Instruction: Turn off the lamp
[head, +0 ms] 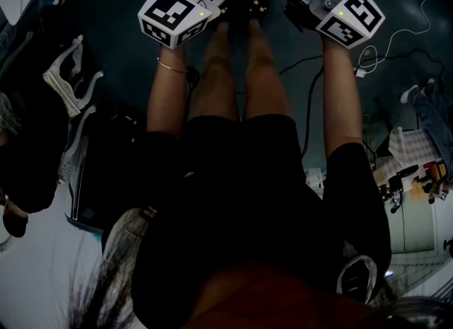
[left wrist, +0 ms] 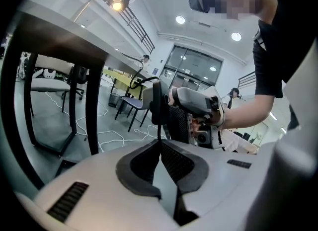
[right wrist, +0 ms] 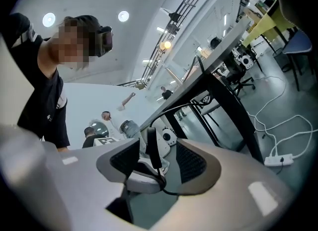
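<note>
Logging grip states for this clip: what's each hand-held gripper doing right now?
Left hand-held gripper: closed on the black cord.
Right hand-held gripper: open; the cord's switch sits between its pads, not gripped.

The dark floor (head: pixel 106 9) is viewed steeply from above by the head camera. Both gripper cameras are held low, faced toward each other at close range; the dark-topped, black-legged table (left wrist: pixel 59 38) and its lit thin-armed lamp (left wrist: pixel 117 4) are shared.

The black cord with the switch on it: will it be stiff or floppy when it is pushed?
Probably floppy: the cord is thin and curls in a loose loop under the switch. Likely light, so a push from the open right claw may swing it, as the left claw pinches it.
</note>
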Demonstrator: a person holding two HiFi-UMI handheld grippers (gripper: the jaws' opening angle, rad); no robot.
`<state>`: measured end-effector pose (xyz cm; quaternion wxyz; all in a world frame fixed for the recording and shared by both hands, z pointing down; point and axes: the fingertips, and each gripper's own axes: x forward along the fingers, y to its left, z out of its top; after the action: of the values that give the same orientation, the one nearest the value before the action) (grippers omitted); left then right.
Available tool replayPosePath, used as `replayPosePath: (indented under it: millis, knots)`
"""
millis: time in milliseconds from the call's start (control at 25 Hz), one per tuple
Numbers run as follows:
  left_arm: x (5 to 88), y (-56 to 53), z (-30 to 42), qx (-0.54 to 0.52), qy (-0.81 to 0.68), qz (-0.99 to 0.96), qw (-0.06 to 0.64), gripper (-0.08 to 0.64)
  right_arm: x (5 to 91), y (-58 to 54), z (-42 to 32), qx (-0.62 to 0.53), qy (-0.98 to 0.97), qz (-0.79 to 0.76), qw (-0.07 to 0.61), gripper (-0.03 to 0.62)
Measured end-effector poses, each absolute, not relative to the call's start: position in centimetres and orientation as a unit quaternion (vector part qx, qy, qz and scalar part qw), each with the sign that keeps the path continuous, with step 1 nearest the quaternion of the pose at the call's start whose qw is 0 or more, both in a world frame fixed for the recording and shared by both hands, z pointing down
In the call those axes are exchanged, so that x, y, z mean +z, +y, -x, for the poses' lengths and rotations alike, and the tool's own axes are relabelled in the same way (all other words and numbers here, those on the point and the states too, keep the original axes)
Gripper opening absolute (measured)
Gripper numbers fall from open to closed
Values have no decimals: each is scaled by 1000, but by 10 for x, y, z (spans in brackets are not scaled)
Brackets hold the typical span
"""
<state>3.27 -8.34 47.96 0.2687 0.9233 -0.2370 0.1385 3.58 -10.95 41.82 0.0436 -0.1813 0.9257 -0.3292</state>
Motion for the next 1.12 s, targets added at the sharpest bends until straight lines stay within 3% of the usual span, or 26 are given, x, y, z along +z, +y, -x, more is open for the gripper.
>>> replayPosePath:
  millis: [320, 520, 1120]
  knots:
    - [473, -87, -33, 136, -251, -918, 274, 18, 420, -105, -29, -337, 924, 175, 37, 196]
    - [475, -89, -38, 137, -241, -920, 276, 18, 425, -110, -31, -345, 920, 183, 40, 103]
    - [475, -92, -39, 146, -238, -921, 272, 18, 427, -117, -34, -350, 916, 190, 44, 87]
